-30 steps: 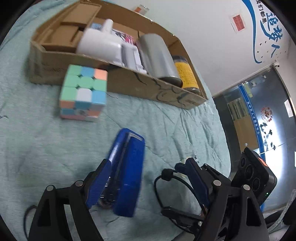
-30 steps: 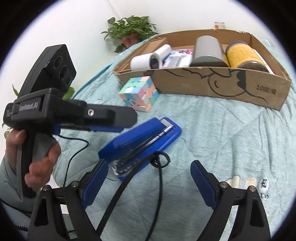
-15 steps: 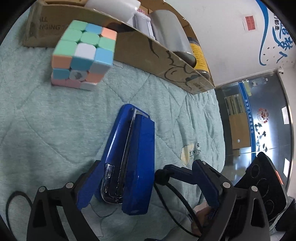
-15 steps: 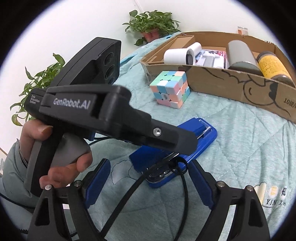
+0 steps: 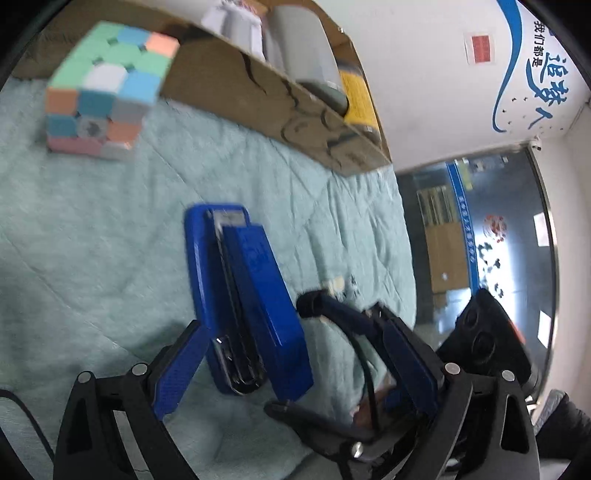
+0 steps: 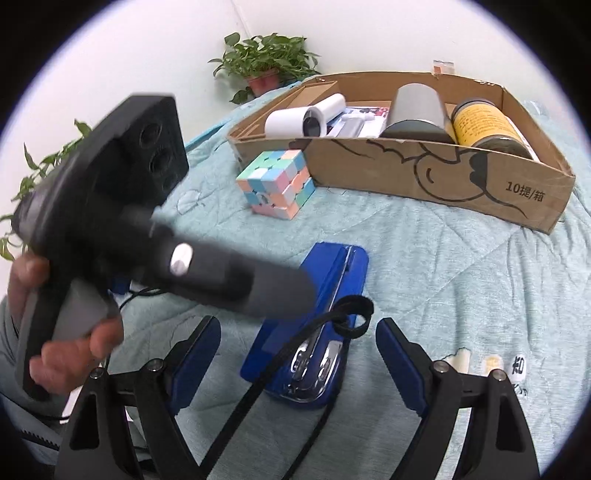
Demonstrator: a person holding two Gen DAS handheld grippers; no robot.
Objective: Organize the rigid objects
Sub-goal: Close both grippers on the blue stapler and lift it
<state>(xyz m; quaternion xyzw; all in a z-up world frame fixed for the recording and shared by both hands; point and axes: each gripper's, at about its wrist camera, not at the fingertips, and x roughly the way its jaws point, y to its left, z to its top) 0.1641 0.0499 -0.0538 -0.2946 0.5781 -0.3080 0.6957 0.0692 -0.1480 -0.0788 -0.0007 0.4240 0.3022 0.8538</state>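
Here: teal quilt [image 6: 461,280] | white wall [image 6: 369,33] | plant [image 6: 266,62], apparently potted.

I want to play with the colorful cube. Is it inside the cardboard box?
No, the colorful cube sits on the green blanket, outside the cardboard box and close to its front wall.

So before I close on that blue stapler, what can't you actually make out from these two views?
- Stapler, right wrist view: near half partly hidden by the left tongs' blurred body and a black cable.
- Puzzle cube, left wrist view: motion-blurred.
- Cardboard box, left wrist view: top cut off by the frame edge, contents mostly unseen.
- Left tongs: whether the left pad touches the stapler is unclear.
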